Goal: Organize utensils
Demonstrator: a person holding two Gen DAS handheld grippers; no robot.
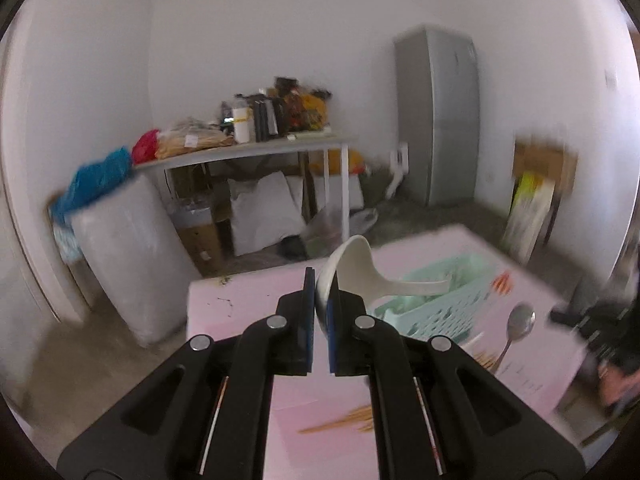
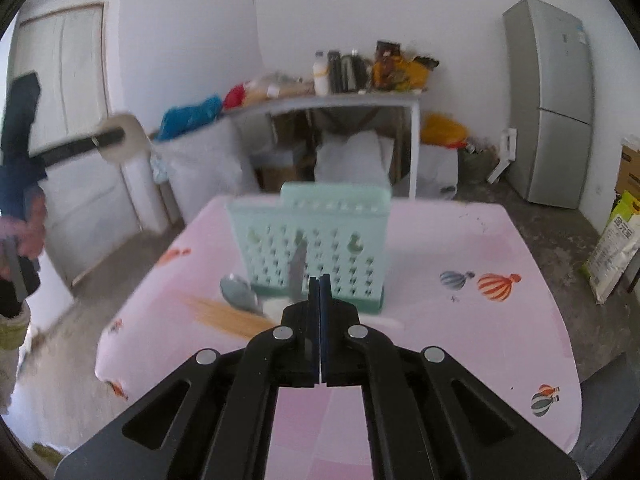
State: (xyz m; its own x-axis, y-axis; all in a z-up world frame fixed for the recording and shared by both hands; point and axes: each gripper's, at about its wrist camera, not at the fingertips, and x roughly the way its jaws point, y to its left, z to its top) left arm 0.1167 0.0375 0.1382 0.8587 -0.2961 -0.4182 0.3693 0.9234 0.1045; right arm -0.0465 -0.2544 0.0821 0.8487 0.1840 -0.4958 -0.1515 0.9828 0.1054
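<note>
My left jaws pinch the white spoon by its bowl rim at 12 o'clock, so it could slip before the green basket, while my right jaws, pressed together, seem to hold a thin metal utensil.

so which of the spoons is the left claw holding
The white ceramic soup spoon, pinched by its bowl in the left claw; the grey metal spoon sits apart, beside the green basket.
</note>
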